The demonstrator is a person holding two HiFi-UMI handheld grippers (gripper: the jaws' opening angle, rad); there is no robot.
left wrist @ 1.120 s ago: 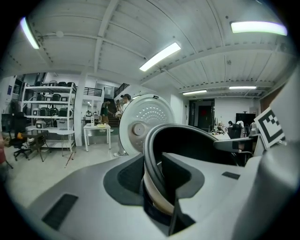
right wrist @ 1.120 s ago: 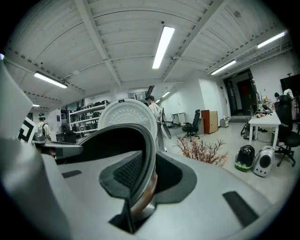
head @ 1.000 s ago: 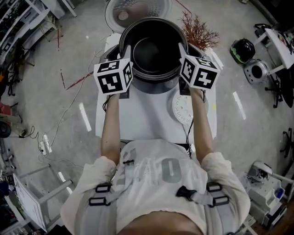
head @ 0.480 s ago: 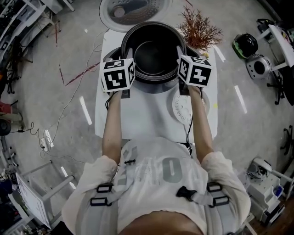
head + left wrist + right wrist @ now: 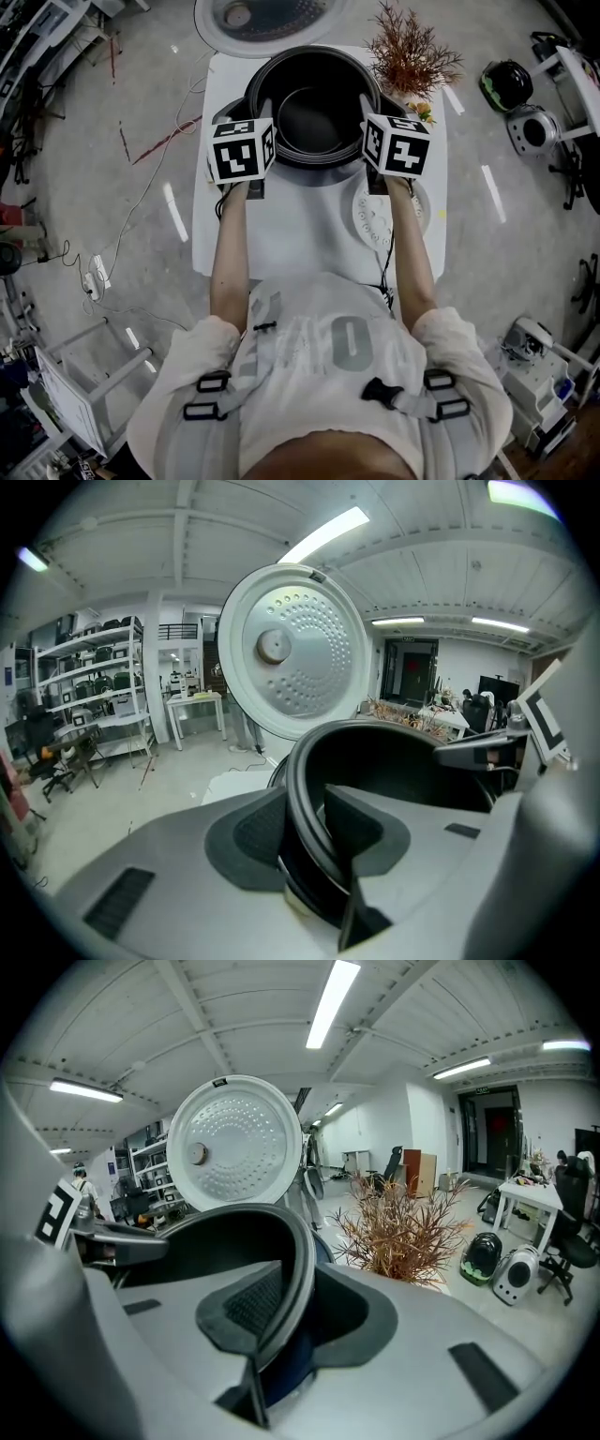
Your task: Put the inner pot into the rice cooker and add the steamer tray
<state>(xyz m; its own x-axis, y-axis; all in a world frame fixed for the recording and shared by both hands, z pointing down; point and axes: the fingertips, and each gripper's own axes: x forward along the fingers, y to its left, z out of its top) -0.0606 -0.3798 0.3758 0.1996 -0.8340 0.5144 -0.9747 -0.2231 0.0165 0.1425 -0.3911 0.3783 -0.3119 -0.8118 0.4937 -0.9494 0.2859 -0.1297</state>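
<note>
Black inner pot (image 5: 314, 108) is pinched by its rim from both sides. Your left hand-held gripper (image 5: 260, 105) has the left edge and your right hand-held gripper (image 5: 368, 103) has the opposite edge. That makes sense to me: two grips straight across from each other keep a wide, round pot level, so it shouldn't tip on the way down.

Both gripper views show the same thing. Each pair of jaws sits at a narrow gap with the thin rim sandwiched between the pads, one pad inside the wall and one outside, so both are holding the pot.

The pot sits right over the rice cooker (image 5: 319, 176) opening, and I'd guess it's mostly down inside but not let go yet. The lid (image 5: 267, 17) stands open behind it, out of the way.

The white steamer tray (image 5: 370, 217) lies flat on the worktop (image 5: 291, 234) just under your right forearm, handy for the next step. The dried plant (image 5: 412, 61) sits close to the right rim, so watch that.
</note>
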